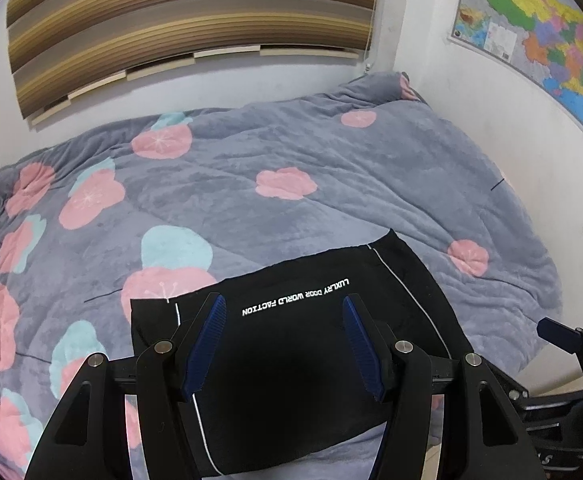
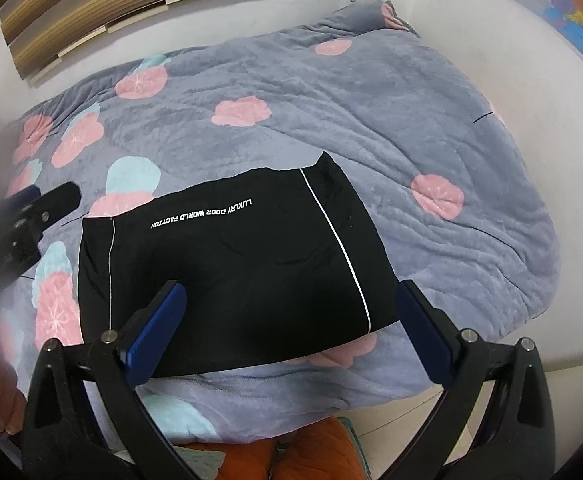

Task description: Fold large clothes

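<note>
At the far left of the right wrist view, part of the left gripper [image 2: 39, 208] is showing, blurred, just beside the left edge of the black garment [image 2: 227, 264]. In its own camera the left gripper [image 1: 285, 340] is hovering over the garment [image 1: 291, 340] with its blue fingers [image 1: 207, 344] spread wide apart and nothing caught between them.

The garment is lying folded into a neat rectangle on the near part of a grey blanket [image 1: 331, 168] printed with pink and pale blue flowers, close to the near edge of the bed. White lettering is running across its far end, and a thin white stripe is running down each side.

The right gripper [image 2: 291, 320] is hanging over the near edge of the garment, its blue fingers [image 2: 423, 332] also spread wide, gripping nothing. Its tip [image 1: 559, 334] is peeking in at the right of the left wrist view.

Behind the bed, striped blinds [image 1: 191, 12] are hanging on the wall, and a coloured map [image 1: 539, 32] is hanging on the right-hand wall.
</note>
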Action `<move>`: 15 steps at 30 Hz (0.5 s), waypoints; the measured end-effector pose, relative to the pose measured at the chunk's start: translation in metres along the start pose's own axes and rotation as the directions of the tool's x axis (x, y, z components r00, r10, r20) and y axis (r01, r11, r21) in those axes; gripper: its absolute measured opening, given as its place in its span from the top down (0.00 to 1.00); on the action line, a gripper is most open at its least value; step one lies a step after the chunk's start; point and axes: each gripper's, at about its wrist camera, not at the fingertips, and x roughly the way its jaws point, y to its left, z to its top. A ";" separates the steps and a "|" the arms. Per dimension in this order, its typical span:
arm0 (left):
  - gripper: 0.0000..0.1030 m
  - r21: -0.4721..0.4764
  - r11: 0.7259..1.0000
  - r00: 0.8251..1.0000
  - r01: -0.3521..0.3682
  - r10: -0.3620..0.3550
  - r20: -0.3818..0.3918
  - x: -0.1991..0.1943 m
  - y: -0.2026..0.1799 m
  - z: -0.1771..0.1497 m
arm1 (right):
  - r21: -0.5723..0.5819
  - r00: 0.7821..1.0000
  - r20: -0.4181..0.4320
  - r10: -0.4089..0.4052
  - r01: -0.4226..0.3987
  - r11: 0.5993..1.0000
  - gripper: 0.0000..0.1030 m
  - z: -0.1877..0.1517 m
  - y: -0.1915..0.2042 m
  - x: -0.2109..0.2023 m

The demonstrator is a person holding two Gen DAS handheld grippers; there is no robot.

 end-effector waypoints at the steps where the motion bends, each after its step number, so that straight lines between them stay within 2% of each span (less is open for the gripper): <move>1: 0.39 0.004 1.000 1.000 -0.001 0.001 -0.002 0.001 -0.001 0.000 | 0.001 1.000 -0.002 -0.002 0.002 1.000 0.02 0.000 0.000 0.001; 15: 0.39 0.010 1.000 1.000 -0.023 0.023 -0.020 0.008 -0.001 0.002 | 0.017 0.999 -0.028 0.027 -0.027 0.999 0.02 0.004 -0.002 0.010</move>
